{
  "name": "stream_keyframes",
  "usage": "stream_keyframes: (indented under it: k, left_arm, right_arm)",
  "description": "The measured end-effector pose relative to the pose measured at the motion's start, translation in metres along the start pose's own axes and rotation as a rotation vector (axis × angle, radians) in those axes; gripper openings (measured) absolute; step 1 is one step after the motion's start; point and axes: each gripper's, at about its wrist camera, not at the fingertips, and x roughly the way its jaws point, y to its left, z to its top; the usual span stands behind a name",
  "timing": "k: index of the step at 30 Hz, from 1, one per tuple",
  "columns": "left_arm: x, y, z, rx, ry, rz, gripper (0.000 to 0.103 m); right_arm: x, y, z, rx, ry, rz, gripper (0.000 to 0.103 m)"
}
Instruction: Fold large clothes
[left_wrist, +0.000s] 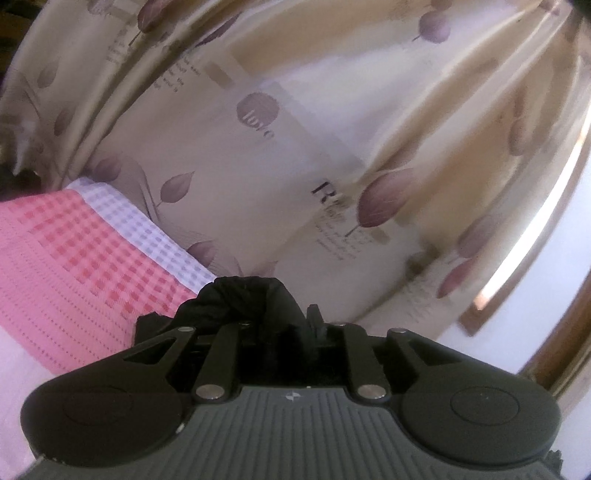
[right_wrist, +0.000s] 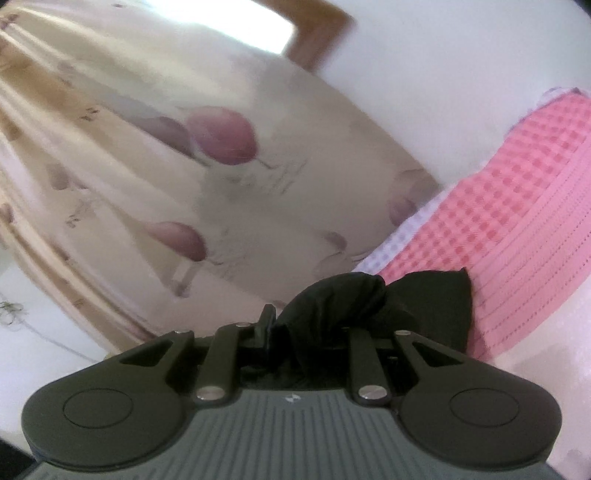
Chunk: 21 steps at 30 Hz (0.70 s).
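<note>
A black garment (left_wrist: 243, 299) is bunched between the jaws of my left gripper (left_wrist: 280, 325), which is shut on it and lifted, pointing up at the curtain. My right gripper (right_wrist: 306, 328) is also shut on a bunched part of the black garment (right_wrist: 343, 299), with a flap hanging to its right over the bed. Most of the garment hangs below both cameras, out of sight. Both views are blurred by motion.
A pink and white checked bed cover (left_wrist: 74, 266) lies at the left of the left wrist view and at the right of the right wrist view (right_wrist: 524, 206). A cream curtain with purple leaves (left_wrist: 295, 147) and a wooden window frame (left_wrist: 517, 280) fill the background.
</note>
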Motion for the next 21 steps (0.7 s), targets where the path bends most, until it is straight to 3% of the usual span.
stream_keyframes:
  k: [8, 10, 13, 15, 16, 17, 18, 20, 21]
  left_arm:
    - [0.048, 0.012, -0.008, 0.036, 0.013, 0.07, 0.025]
    - [0.057, 0.013, -0.01, 0.056, 0.022, 0.092, 0.032]
    - [0.066, 0.015, -0.014, 0.089, 0.02, 0.104, 0.056]
    - [0.068, 0.015, -0.017, 0.11, -0.002, 0.12, 0.088]
    - [0.067, 0.014, -0.019, 0.124, -0.028, 0.14, 0.098]
    - [0.064, 0.012, -0.021, 0.149, -0.075, 0.174, 0.103]
    - [0.063, 0.01, -0.023, 0.173, -0.105, 0.193, 0.103]
    - [0.063, 0.011, -0.023, 0.177, -0.089, 0.19, 0.103]
    - [0.063, 0.012, -0.023, 0.161, -0.076, 0.186, 0.102]
  right_arm:
    - [0.052, -0.037, 0.006, 0.041, 0.006, -0.082, 0.022]
    - [0.063, -0.044, 0.005, 0.035, 0.012, -0.105, 0.023]
    - [0.077, -0.054, 0.003, 0.041, 0.02, -0.124, 0.027]
    - [0.084, -0.058, 0.002, 0.039, 0.024, -0.141, 0.039]
    - [0.088, -0.061, 0.001, 0.042, 0.028, -0.14, 0.043]
    - [0.09, -0.063, 0.001, 0.047, 0.028, -0.136, 0.058]
    - [0.09, -0.064, 0.0, 0.051, 0.02, -0.134, 0.081]
    - [0.087, -0.064, -0.003, 0.044, -0.023, -0.13, 0.098]
    - [0.084, -0.063, -0.004, 0.044, -0.04, -0.128, 0.098]
